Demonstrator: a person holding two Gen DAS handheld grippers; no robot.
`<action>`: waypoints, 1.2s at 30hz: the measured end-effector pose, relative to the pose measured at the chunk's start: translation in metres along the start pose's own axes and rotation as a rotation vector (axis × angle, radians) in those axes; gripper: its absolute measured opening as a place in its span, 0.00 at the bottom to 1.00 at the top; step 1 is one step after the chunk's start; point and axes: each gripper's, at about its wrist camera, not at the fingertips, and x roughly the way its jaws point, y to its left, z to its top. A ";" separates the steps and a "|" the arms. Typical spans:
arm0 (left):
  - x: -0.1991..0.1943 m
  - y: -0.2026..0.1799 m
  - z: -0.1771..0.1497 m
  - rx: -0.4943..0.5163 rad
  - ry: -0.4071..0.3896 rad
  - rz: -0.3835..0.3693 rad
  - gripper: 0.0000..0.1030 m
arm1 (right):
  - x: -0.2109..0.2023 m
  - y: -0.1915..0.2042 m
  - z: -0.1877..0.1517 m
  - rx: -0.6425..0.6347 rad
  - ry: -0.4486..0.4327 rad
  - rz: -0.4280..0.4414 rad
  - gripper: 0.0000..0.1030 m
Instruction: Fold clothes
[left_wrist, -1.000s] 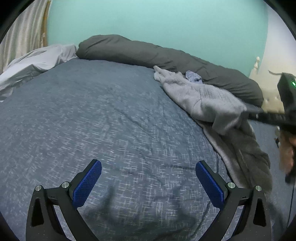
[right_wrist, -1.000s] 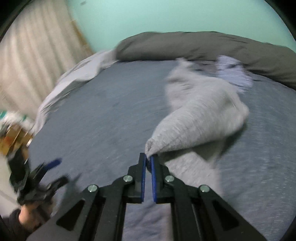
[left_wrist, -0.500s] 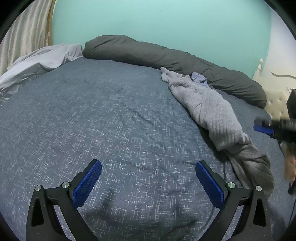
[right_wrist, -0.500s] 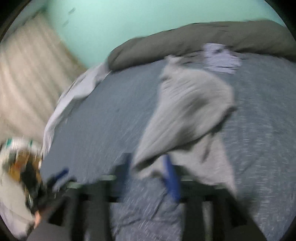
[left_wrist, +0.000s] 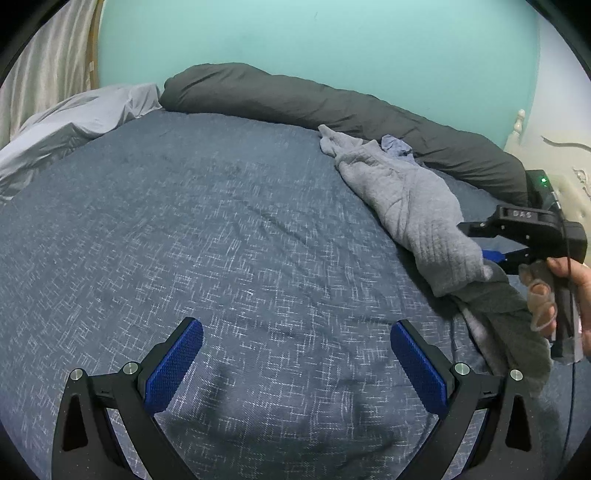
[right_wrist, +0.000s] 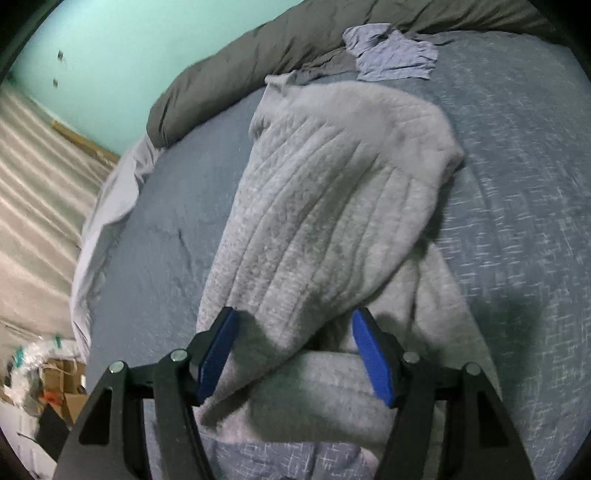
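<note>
My right gripper, jaws apart, straddled the grey quilted garment lying bunched below the dark bolster; my left gripper hung wide apart (spreading flat should precede creasing).

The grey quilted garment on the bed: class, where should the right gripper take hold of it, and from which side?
Probably the near end of the grey quilted garment, bunched between the open right gripper. Approach from the bed's near edge, since the cloth runs lengthwise away toward the dark duvet.
</note>
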 end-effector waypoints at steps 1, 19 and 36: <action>0.000 0.000 0.000 0.000 0.001 0.001 1.00 | 0.003 0.005 0.000 -0.025 -0.005 0.005 0.42; -0.018 0.030 0.008 -0.103 -0.051 0.029 1.00 | 0.008 0.121 -0.064 -0.379 0.065 0.235 0.05; -0.003 0.009 0.010 -0.051 0.005 -0.037 1.00 | -0.049 0.063 -0.094 -0.340 0.083 0.135 0.43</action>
